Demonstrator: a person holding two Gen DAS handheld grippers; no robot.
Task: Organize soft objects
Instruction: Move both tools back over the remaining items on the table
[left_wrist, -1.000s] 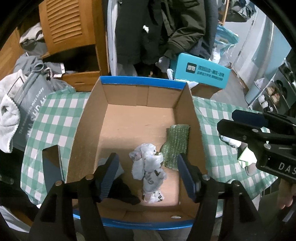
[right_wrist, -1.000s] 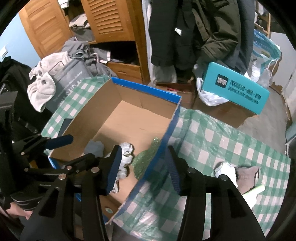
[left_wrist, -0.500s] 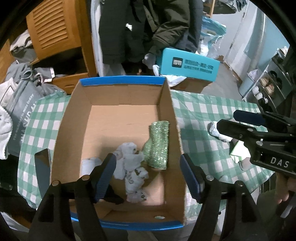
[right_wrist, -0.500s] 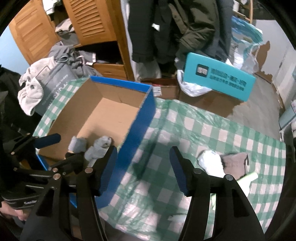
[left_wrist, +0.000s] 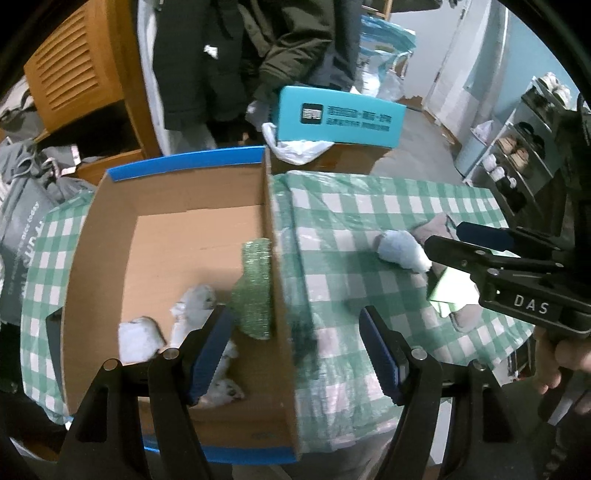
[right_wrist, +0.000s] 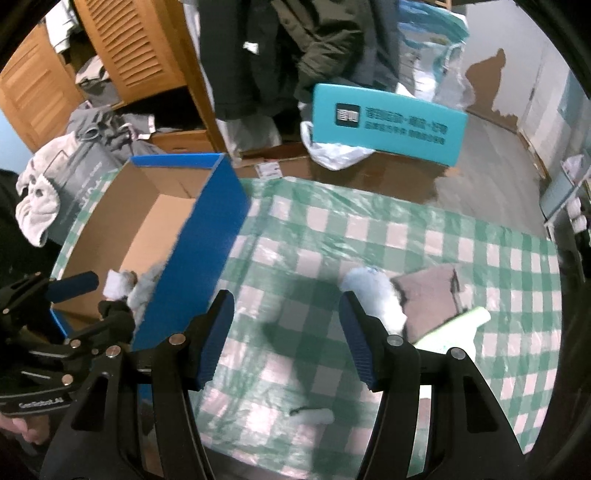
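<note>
A cardboard box (left_wrist: 275, 221) with blue outer walls (right_wrist: 207, 236) stands on the left of the checked table. Inside it lie a green sparkly cloth (left_wrist: 255, 288) and several white and grey socks (left_wrist: 192, 306). My left gripper (left_wrist: 293, 317) is open and empty, and hangs over the box's right wall. My right gripper (right_wrist: 286, 299) is open and empty above the bare tablecloth. Just past its right finger lie a white soft bundle (right_wrist: 369, 291), a grey-brown cloth (right_wrist: 428, 295) and a pale green piece (right_wrist: 458, 325).
A small white scrap (right_wrist: 314, 417) lies near the table's front edge. Behind the table (right_wrist: 369, 229) are a teal carton (right_wrist: 384, 125) on a brown box, hanging dark coats, a wooden wardrobe (right_wrist: 136, 48) and a pile of grey bags and towels (right_wrist: 74, 162). A hand grips the right tool's handle (left_wrist: 565, 365).
Both grippers have slid right, away from the box's inside, the right one out over the tablecloth. The jaws of both stand a little wider than a second ago.
</note>
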